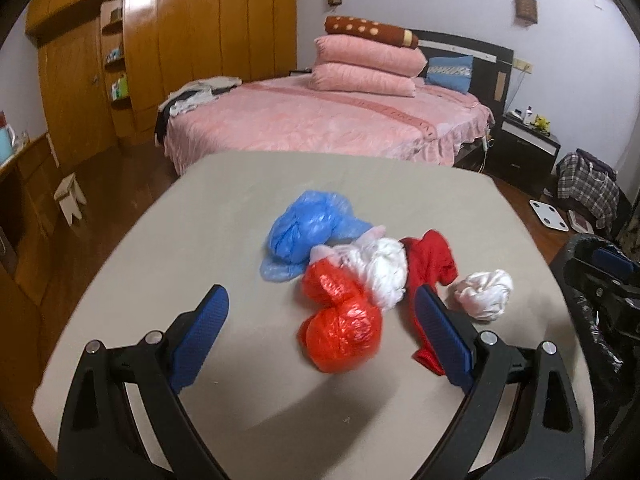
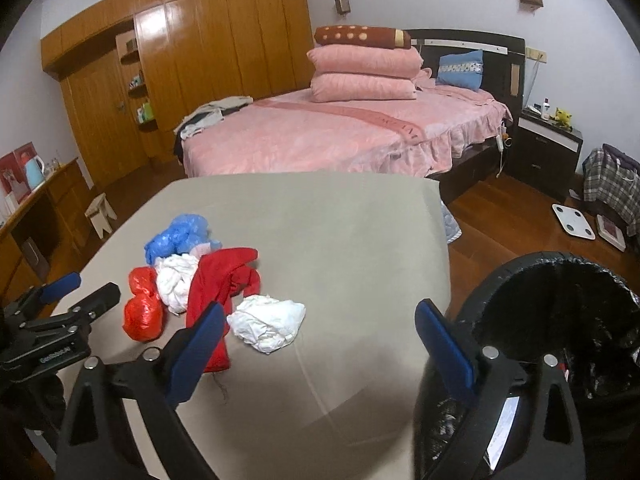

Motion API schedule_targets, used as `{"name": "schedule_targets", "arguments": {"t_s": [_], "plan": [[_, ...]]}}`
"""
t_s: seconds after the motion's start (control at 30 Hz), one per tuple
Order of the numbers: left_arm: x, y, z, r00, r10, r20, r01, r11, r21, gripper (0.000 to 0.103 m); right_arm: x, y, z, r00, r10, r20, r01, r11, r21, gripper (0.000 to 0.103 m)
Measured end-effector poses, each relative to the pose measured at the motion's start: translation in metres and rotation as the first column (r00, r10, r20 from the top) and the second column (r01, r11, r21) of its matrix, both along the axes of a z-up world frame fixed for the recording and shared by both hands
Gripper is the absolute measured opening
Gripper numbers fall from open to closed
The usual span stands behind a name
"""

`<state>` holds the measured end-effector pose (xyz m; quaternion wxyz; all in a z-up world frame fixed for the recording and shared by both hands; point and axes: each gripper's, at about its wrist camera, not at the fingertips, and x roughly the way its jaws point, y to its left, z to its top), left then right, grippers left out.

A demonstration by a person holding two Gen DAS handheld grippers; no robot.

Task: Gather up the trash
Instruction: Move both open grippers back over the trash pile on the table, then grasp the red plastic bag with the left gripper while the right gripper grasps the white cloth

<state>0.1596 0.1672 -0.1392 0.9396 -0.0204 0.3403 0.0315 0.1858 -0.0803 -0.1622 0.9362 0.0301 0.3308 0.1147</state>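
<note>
Trash heaped on the table, both grippers empty and spread

The left gripper [image 1: 322, 312] is held low with jaws apart, lined up on the orange bag [image 1: 340, 320], presumably for a first pick; the right gripper [image 2: 320, 332] is held with jaws apart near the white wad [image 2: 266, 322]; the blue bag [image 1: 304, 232] and red cloth [image 2: 220, 284] are piled together; the lined bin [image 2: 560, 300] is placed beside the table [image 2: 340, 232], within reach for dropping

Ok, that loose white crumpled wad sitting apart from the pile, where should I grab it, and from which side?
Grip the loose white crumpled paper wad across its bulging middle, coming from above with the right gripper, whose jaws are open. It lies apart from the red cloth, so the jaws can probably straddle it cleanly; the black-lined trash bin is close on that side.
</note>
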Motion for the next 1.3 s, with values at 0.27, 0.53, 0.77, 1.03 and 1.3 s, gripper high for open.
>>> {"name": "schedule_targets", "arguments": {"t_s": [0.27,0.53,0.77,1.03,1.3], "plan": [[0.019,0.002,-0.031,0.997,0.008,-0.077,-0.011,0.999,-0.031,0.080,0.009,0.005,-0.011,1.000,0.006,-0.018,-0.007,1.000,-0.028,0.093],[0.028,0.001,-0.046,0.991,-0.011,-0.134,0.000,0.996,-0.084,0.055,0.015,0.010,-0.021,0.999,0.016,-0.043,-0.018,0.999,-0.046,0.093],[0.023,0.001,-0.041,0.992,-0.031,-0.120,0.017,0.993,-0.118,0.041,0.019,0.016,-0.026,0.998,0.025,-0.055,-0.028,0.998,-0.053,0.093],[0.003,0.011,-0.013,0.999,0.011,-0.046,-0.015,0.996,-0.088,0.041,0.029,0.028,-0.034,0.997,0.031,-0.066,-0.035,0.998,-0.053,0.093],[0.004,0.020,-0.007,0.999,0.036,-0.033,-0.038,0.997,-0.067,0.041,0.042,0.042,-0.045,0.995,0.042,-0.093,-0.048,0.997,-0.066,0.093]]}}
